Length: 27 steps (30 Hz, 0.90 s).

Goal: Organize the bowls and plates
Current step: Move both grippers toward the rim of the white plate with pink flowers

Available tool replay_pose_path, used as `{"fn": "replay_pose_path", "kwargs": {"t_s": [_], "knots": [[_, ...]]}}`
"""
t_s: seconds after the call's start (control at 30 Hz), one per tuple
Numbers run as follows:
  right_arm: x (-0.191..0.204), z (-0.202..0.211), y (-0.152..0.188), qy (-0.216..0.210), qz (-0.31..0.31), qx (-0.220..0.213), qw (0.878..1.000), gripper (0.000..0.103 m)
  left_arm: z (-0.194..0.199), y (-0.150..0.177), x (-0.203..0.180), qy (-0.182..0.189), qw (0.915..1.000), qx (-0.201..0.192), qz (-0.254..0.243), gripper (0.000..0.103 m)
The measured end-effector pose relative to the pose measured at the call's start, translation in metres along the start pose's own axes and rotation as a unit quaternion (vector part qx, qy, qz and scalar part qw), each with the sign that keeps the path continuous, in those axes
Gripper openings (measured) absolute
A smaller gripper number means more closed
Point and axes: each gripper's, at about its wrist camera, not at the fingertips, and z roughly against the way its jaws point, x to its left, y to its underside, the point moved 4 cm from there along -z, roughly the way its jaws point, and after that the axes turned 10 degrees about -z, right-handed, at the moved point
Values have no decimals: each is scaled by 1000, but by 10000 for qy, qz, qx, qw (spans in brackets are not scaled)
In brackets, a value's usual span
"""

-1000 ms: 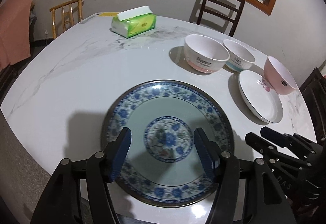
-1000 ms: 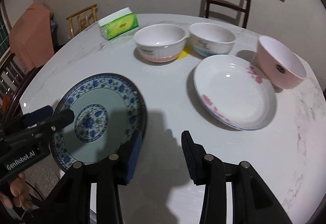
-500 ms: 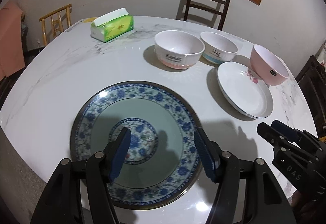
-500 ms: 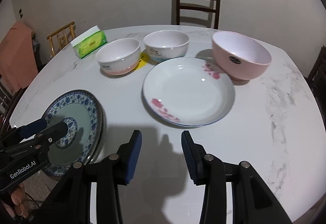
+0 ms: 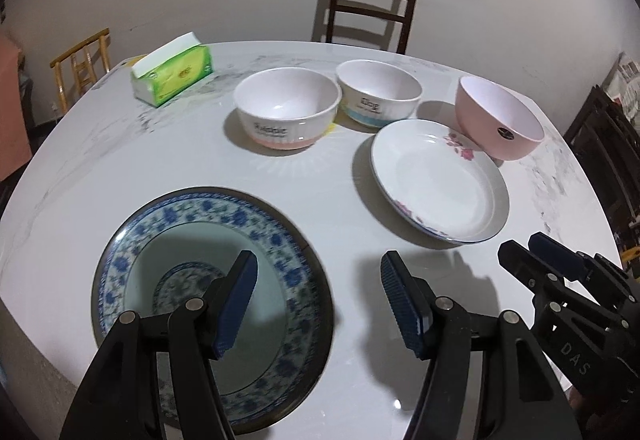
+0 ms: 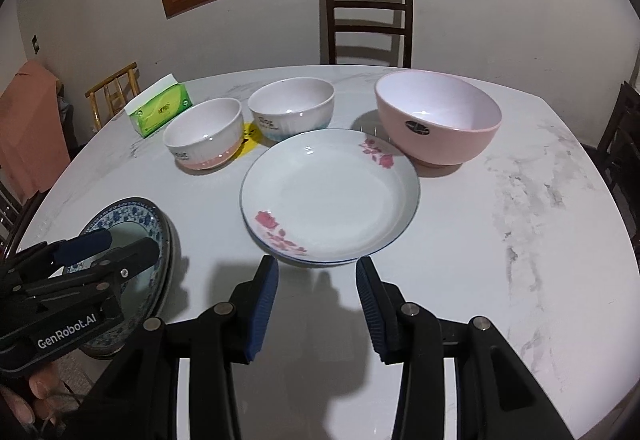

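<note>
A blue-patterned plate (image 5: 280,252) lies at the table's near left. My left gripper (image 5: 318,268) hangs open above its right rim, holding nothing. A white plate with pink flowers (image 6: 330,195) lies mid-table, and my right gripper (image 6: 317,272) stands open just in front of its near rim, apart from it. Behind are a white bowl with a pink base (image 6: 204,131), a white bowl with a blue base (image 6: 290,111) and a larger pink bowl (image 6: 438,119). The left wrist view shows the right gripper (image 5: 536,248) at the right, with the white plate (image 5: 436,179) beyond it.
A green tissue box (image 5: 172,73) sits at the table's (image 6: 500,280) far left. A dark chair (image 6: 368,23) stands behind the table, a light wooden chair (image 6: 114,91) at the left, more dark chairs at the right edge. A person's fingers (image 6: 36,396) hold the left gripper.
Both grippers have slid to the right: the left one from over the blue plate's centre to its right rim, the right one from beside the blue plate to the white plate. The dishes stayed put.
</note>
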Motion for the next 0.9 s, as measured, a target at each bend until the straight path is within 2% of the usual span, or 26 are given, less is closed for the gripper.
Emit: {"fn": "replay_pose_path", "kwargs": {"t_s": [0.33, 0.9], "knots": [[-20, -5, -12, 136, 8, -53, 9999, 41, -14, -17, -15, 18, 9998, 23, -180, 61], [-44, -31, -36, 78, -61, -110, 9999, 41, -42, -46, -23, -31, 9997, 6, -257, 61]]}}
